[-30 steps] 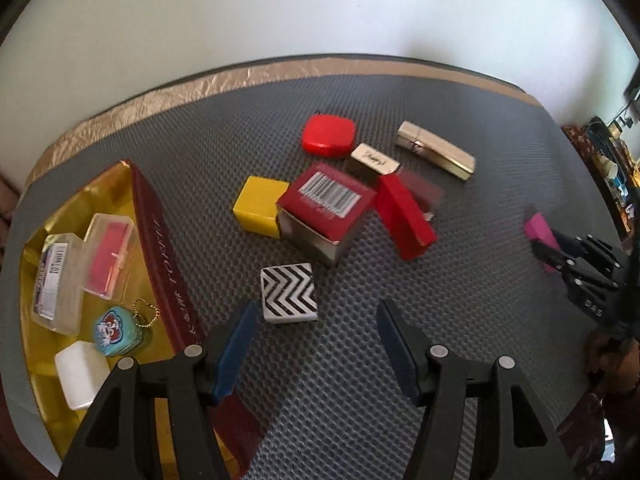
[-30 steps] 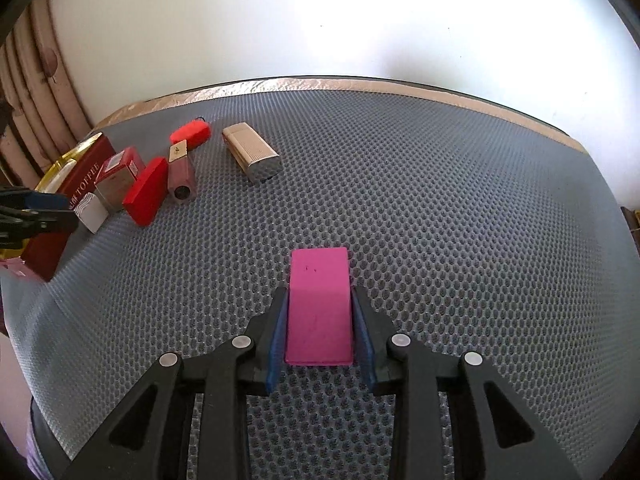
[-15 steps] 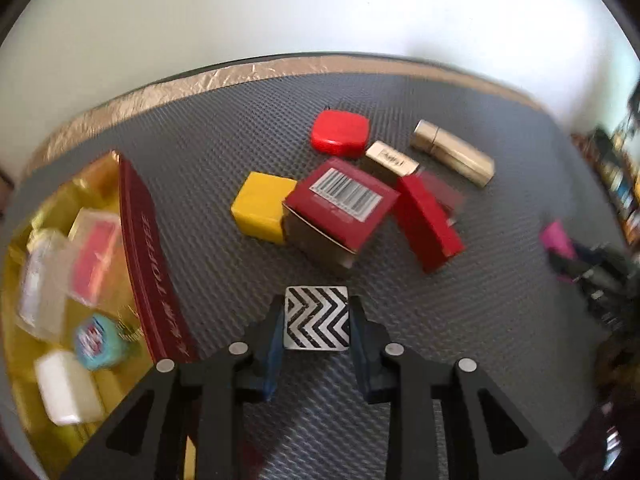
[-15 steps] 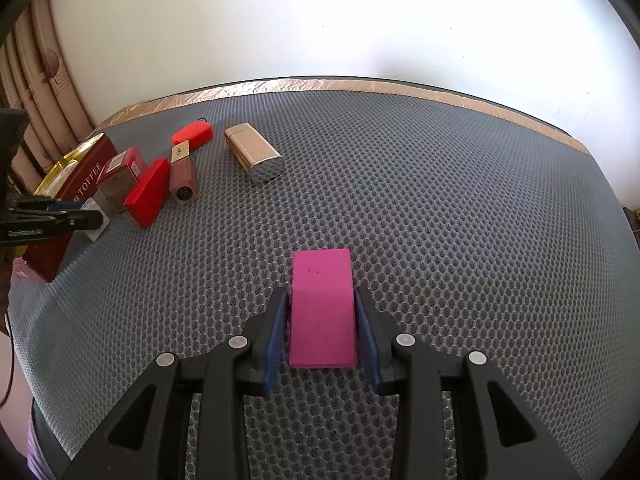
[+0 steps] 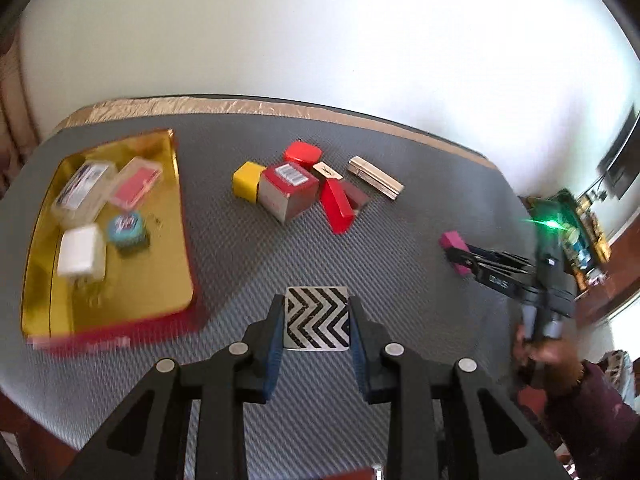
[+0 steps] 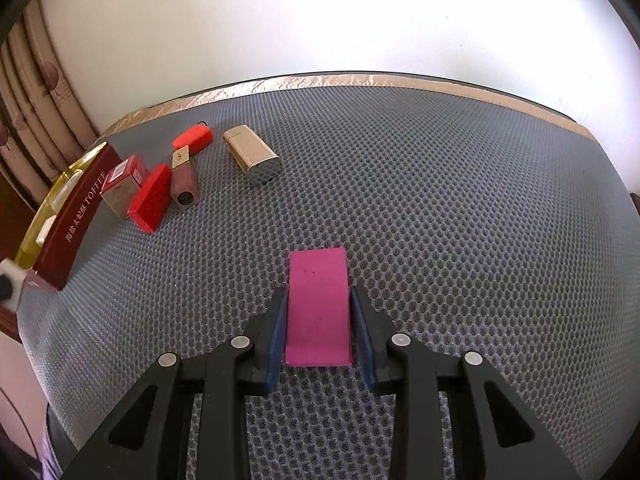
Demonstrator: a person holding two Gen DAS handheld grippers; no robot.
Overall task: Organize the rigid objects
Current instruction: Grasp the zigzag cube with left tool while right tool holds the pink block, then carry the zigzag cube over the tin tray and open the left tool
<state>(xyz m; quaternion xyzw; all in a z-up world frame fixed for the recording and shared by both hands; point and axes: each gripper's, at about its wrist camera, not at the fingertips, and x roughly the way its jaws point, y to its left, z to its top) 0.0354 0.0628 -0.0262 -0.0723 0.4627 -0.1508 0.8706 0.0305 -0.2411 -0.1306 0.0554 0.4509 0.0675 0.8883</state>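
My left gripper [image 5: 317, 334] is shut on a small square box with a black-and-white chevron pattern [image 5: 316, 308] and holds it above the grey mesh mat. The gold tray [image 5: 168, 280] lies to its left. My right gripper [image 6: 319, 320] has a pink flat block [image 6: 319, 304] between its blue pads. Its jaws are closing on the block's long sides, and the block rests on the mat. In the left wrist view the right gripper [image 5: 464, 258] and the pink block [image 5: 451, 239] show at the right, with a hand behind them.
The tray holds two clear cases, a white block [image 5: 82, 252] and a teal round tin [image 5: 126, 226]. Mid-mat sits a cluster: yellow cube [image 5: 247, 181], red barcode box [image 5: 288, 192], red flat block [image 5: 338, 208], red rounded case [image 5: 303, 154], gold case [image 5: 376, 178]. The tray's dark red wall [image 6: 80, 216] reads TOFFEE.
My left gripper closed on the chevron box, lifted it off the mat and drew back from the cluster, with more of the tray now in view. The right gripper and pink block stayed put.
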